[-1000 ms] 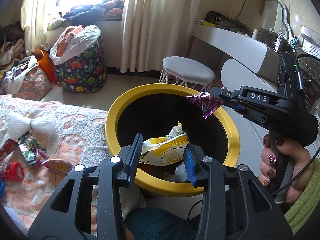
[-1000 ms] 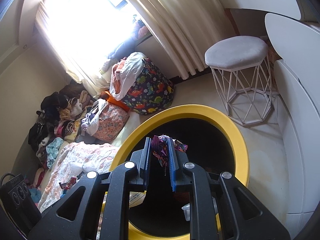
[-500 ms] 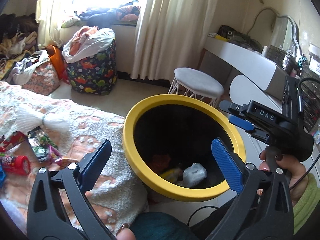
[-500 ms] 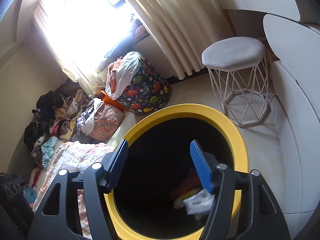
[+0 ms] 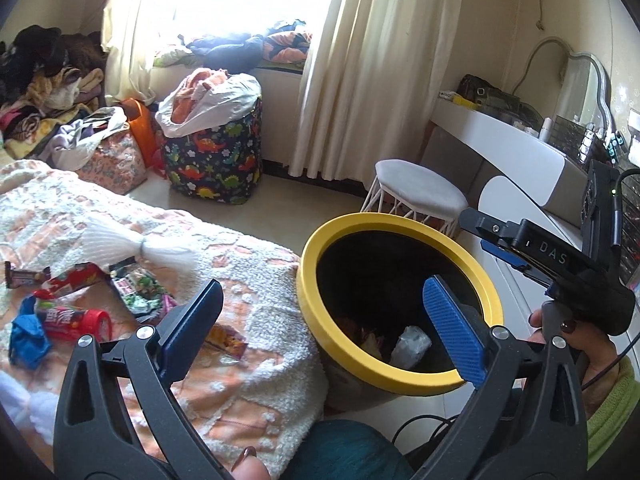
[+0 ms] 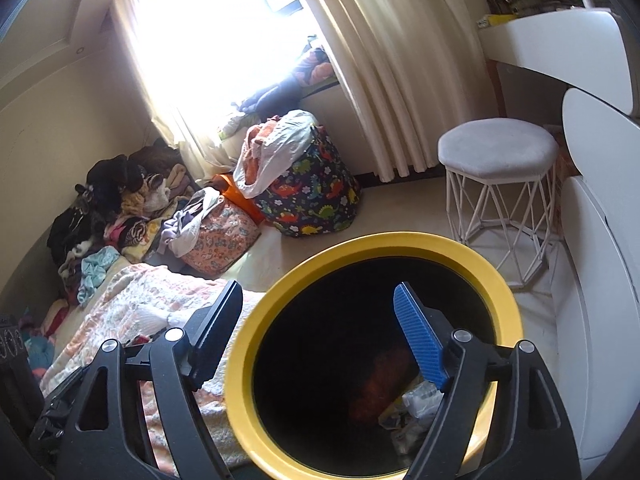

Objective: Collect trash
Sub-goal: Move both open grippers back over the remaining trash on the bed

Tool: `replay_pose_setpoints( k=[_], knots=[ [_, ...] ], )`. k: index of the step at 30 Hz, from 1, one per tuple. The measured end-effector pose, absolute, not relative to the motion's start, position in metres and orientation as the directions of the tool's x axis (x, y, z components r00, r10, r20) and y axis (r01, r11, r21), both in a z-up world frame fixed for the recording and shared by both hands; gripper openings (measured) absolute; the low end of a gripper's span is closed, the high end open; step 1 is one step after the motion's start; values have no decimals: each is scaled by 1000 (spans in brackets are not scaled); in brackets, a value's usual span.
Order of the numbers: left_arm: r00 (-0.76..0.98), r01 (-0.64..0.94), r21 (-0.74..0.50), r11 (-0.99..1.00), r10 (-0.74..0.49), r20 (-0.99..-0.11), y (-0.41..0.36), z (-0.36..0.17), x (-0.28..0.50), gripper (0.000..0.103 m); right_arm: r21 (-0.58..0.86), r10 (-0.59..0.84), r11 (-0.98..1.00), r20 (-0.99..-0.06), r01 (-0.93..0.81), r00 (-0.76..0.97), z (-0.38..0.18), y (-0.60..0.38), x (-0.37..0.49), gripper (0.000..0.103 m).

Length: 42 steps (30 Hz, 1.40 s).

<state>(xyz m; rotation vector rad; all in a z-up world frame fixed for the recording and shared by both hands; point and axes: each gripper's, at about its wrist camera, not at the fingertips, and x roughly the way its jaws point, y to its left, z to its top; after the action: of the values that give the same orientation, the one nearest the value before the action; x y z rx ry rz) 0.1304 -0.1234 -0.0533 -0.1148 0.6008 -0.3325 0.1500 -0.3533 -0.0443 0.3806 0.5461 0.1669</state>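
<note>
- The left gripper (image 5: 320, 322) fills the lower part of the left wrist view; its jaws stand wide open with nothing between them.
- The right gripper (image 6: 318, 332) sits at the bottom of the right wrist view; its jaws are opening and hold nothing, with the bin's dark mouth showing in the gap.
- In the left wrist view the right gripper also appears at the right edge, gripped by a hand (image 5: 576, 344) with dark painted nails and a green sleeve.
- The yellow-rimmed bin (image 5: 400, 224) stands on the floor at centre right of the left view, just beside the bed (image 5: 240, 248).
- Trash already lies at the bottom of the bin: a crumpled white piece (image 5: 412, 344) and something orange-red (image 6: 384, 384) beside it.
- More wrappers remain on the bed at the left of the left view: a red packet (image 5: 76, 318), a blue scrap (image 5: 28, 340), a green-and-white wrapper (image 5: 140, 288) and an orange one (image 5: 226, 340).
- A white stool (image 6: 496, 152) stands behind the bin, toward the upper right.
- A dinosaur-print bag (image 6: 308, 196) stuffed with clothes sits under the window curtain (image 6: 372, 72).
</note>
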Motion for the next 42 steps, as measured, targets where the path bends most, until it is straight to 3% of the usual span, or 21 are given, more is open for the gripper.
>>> replay_pose_setpoints(
  k=[13,42],
  knots=[
    [817,184,-230,956,-279,-505,-83,-41,119,92,348,342,918,-443,-192,829,-29,-308,142,79],
    [861,-18,-279,960,-126,-492,15,-43,99,92,253,471,882,-497,-398,729,-35,-211,121,79]
  ],
)
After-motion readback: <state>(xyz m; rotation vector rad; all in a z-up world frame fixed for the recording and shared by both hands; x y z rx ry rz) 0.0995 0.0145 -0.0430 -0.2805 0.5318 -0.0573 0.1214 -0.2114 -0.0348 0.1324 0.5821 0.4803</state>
